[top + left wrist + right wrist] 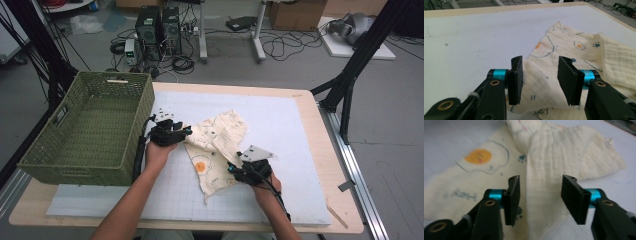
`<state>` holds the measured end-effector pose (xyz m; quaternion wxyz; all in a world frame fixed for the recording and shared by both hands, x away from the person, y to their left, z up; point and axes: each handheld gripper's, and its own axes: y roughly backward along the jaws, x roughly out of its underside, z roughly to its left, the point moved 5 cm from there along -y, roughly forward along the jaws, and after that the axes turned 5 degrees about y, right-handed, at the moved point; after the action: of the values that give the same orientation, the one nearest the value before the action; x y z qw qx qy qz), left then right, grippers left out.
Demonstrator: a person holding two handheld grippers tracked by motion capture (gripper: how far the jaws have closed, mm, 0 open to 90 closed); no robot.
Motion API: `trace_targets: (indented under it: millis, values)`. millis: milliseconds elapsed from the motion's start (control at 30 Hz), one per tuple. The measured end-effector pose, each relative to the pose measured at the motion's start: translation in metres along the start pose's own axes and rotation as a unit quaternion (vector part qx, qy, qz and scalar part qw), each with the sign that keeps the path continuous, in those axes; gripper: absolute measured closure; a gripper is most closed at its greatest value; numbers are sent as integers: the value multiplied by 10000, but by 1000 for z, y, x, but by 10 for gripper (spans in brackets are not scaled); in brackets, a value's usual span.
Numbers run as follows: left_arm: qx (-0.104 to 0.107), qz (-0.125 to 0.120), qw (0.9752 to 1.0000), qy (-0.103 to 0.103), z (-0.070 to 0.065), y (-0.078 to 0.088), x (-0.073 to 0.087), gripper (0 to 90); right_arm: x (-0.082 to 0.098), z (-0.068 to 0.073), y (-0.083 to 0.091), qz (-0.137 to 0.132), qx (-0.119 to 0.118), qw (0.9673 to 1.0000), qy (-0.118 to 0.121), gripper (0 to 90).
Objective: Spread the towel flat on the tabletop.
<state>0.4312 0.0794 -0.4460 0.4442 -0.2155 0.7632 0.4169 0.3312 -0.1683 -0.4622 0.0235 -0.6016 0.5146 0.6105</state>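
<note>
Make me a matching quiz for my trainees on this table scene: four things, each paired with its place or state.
Things:
1. green woven basket
2. printed cream cloth
3. left claw
4. right claw

Places or states:
A. crumpled at the table's middle
B. open over a raised fold of the cloth
C. at the table's left edge, nothing inside
D. open over the cloth's edge, beside bare white mat

Pairs: 1-C, 2-A, 3-D, 4-B

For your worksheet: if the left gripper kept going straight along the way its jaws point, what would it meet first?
Most likely the cream printed cloth: the left gripper has its open jaws straddling the cloth's near edge, and more cloth lies just ahead. Beyond that is only the white mat, though depth is hard to judge.
</note>
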Motion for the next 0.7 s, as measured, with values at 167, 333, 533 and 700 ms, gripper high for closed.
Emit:
trace_targets:
  millis: [167, 333, 533, 700]
  values:
    - [14, -8, 10000, -37, 0, 1, 0, 557, 12, -16, 7, 361, 261, 9988, -201, 872]
    - [39, 0, 10000, -43, -3, -2, 1, 557, 34, -39, 33, 461, 465, 9938, -901, 871]
    - [134, 10, 9998, -123, -10, -5, 2, 557, 67, -53, 44, 1098, 627, 9819, -1413, 791]
    - [187, -6, 9997, -176, -13, -2, 2, 552, 65, -61, 60, 855, 1013, 9788, -1562, 592]
